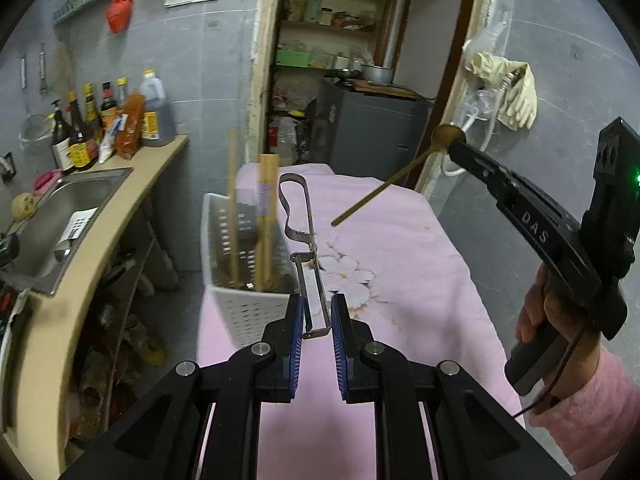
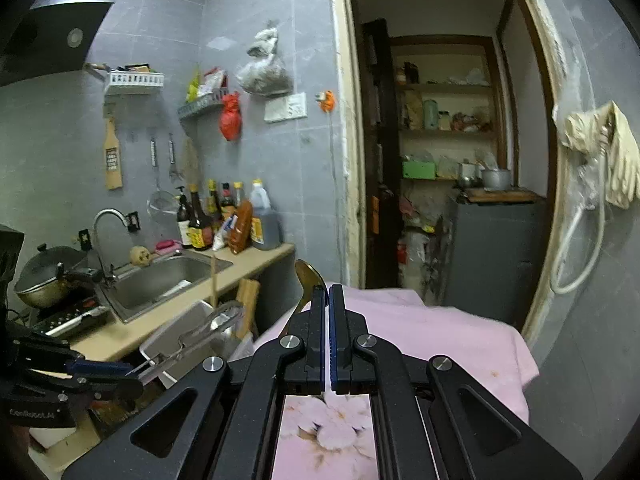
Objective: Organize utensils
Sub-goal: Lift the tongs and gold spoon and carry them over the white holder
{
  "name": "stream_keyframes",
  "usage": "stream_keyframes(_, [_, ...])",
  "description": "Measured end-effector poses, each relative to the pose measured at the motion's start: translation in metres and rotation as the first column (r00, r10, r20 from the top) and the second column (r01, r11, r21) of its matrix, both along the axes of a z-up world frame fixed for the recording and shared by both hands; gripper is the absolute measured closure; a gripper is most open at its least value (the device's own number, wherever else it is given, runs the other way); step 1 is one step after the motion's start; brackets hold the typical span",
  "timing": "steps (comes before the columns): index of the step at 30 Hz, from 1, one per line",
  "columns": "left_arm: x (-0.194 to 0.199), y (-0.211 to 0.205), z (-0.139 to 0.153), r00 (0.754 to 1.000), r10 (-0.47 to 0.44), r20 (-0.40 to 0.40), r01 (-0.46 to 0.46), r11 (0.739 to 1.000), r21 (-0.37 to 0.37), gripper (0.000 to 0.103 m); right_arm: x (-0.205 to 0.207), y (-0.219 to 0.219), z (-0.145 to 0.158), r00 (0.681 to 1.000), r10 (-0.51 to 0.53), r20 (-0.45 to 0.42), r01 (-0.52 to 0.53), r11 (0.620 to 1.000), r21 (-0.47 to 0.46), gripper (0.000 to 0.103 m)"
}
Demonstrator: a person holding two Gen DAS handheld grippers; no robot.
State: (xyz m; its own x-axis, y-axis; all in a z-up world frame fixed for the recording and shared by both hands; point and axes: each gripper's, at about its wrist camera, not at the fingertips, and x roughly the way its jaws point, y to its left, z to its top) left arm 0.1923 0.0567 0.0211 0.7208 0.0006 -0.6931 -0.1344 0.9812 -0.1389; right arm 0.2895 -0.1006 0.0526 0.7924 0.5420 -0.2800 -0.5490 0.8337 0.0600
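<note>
My left gripper [image 1: 317,314] is shut on a metal peeler [image 1: 304,240] and holds it in the air, its looped end pointing away, just right of the white slotted utensil basket [image 1: 244,304]. The basket holds wooden chopsticks [image 1: 232,208] and a wooden spatula [image 1: 266,200]. My right gripper [image 2: 329,292] is shut on a brass spoon [image 2: 306,280]; in the left wrist view the spoon [image 1: 384,186] hangs over the pink cloth with its handle pointing towards the basket. The left gripper, the peeler [image 2: 192,340] and the basket [image 2: 176,336] show at lower left in the right wrist view.
The pink flowered cloth [image 1: 400,248] covers the table. A counter with a steel sink [image 1: 72,216] and sauce bottles [image 1: 108,120] runs along the left. A wok [image 2: 44,276] sits on a stove. A doorway to a pantry with a grey cabinet [image 1: 372,136] lies behind.
</note>
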Motion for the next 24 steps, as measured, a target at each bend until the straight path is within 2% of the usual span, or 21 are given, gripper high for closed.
stream_keyframes(9, [-0.015,0.019,0.001,0.996,0.034,-0.087,-0.038,0.999,-0.039,0.089,-0.011,0.037,0.016,0.998,0.066,0.023,-0.066,0.997,-0.027,0.101])
stream_keyframes(18, [-0.001,0.031,-0.002,0.991,0.037,-0.131,-0.048,0.995,-0.085,0.089,-0.008,0.066,0.004,0.995,0.093,-0.034,-0.096,0.990,-0.100,0.101])
stream_keyframes(24, [0.002,0.031,-0.005,0.989,0.031,-0.144,-0.043,0.996,-0.083,0.089,-0.005,0.073,-0.005,0.993,0.101,-0.060,-0.108,0.987,-0.121,0.101])
